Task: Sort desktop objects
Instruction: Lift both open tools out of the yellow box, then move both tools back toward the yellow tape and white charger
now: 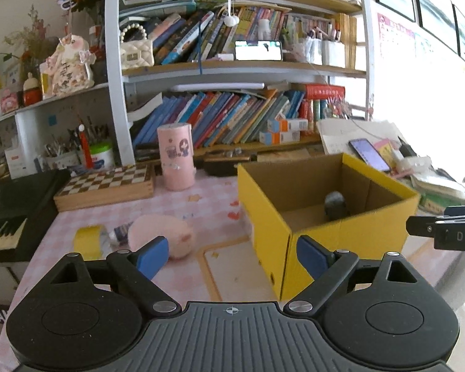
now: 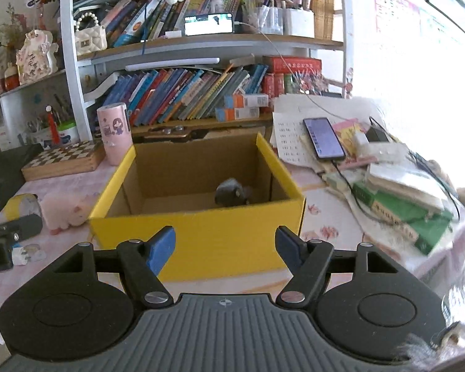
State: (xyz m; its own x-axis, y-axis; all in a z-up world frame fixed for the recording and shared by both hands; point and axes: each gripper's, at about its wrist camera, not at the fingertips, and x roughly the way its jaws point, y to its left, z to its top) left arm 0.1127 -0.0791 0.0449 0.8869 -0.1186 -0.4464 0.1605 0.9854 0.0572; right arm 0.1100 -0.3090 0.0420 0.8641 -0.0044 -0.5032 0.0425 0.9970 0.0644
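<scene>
Plainly, the yellow box [image 2: 198, 235] serves as the collecting bin: it stands open-topped on the surface [image 1: 220, 204], and a grey toy [image 2: 231, 196] already lies inside against its far wall. To the left of the box, on the surface, a pink plush [image 1: 161, 235], a roll of yellow tape [image 1: 88, 241] and a small tube [image 1: 119, 234] lie unsorted. The left gripper [image 1: 232, 255] points between plush and box, fingers spread and empty. The right gripper [image 2: 224, 246] faces the box front, fingers likewise spread, holding nothing.

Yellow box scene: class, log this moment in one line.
yellow box: grey toy inside | pink plush, tape roll: on table | left gripper, right gripper: open, empty
</scene>
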